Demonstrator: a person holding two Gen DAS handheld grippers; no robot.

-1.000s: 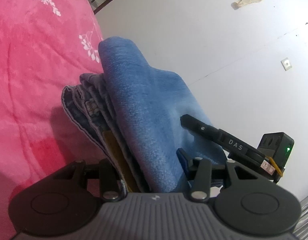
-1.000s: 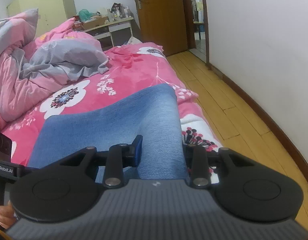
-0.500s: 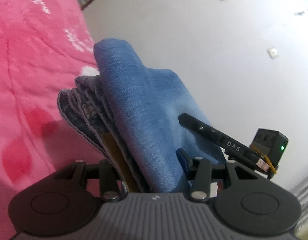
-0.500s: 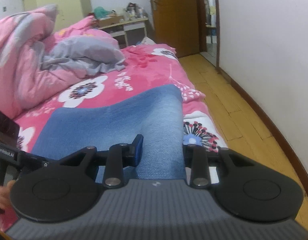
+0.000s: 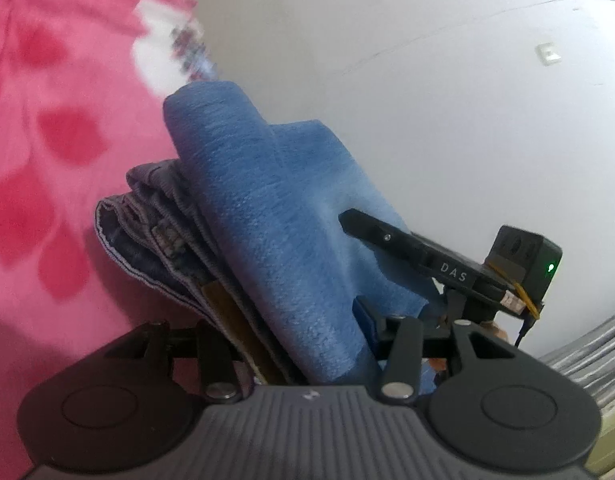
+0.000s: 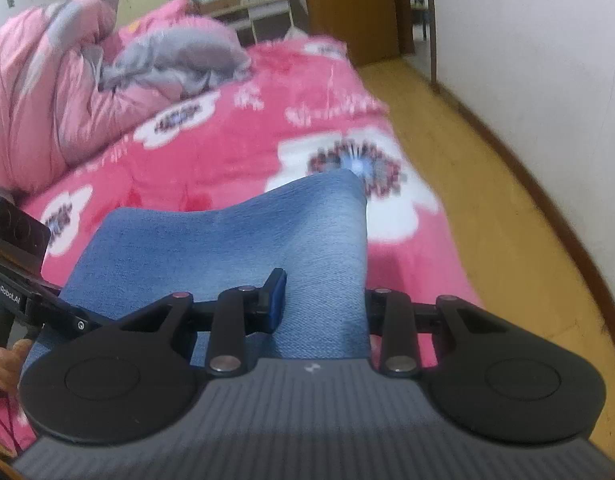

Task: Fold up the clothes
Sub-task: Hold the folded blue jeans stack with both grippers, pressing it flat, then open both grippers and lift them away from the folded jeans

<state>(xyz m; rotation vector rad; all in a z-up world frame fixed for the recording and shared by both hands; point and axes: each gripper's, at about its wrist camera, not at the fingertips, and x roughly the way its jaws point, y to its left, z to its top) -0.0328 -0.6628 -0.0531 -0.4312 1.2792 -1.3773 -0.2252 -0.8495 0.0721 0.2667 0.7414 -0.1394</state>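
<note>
A folded pair of blue jeans [image 5: 275, 216] is held up off the pink floral bed cover [image 5: 47, 140]. My left gripper [image 5: 295, 340] is shut on one end of the bundle, where the waistband, darker inner layers and a tan label show. In the right wrist view the same jeans [image 6: 235, 240] stretch across the frame, and my right gripper [image 6: 323, 312] is shut on their folded edge. The other gripper's black body [image 5: 447, 272] with a green light sits at the right of the left wrist view. A hand [image 6: 3, 360] holding the left gripper shows at the left edge.
A heaped pink and grey quilt [image 6: 107, 60] lies at the head of the bed. A wooden floor [image 6: 487, 220] runs along the white wall [image 6: 547, 60] to a brown door [image 6: 347, 4]. A cluttered desk [image 6: 247, 4] stands behind the bed.
Both grippers have carried the folded jeans up and toward the bed's foot corner. Both views have swung, and the jeans' shape in the grip is unchanged.
</note>
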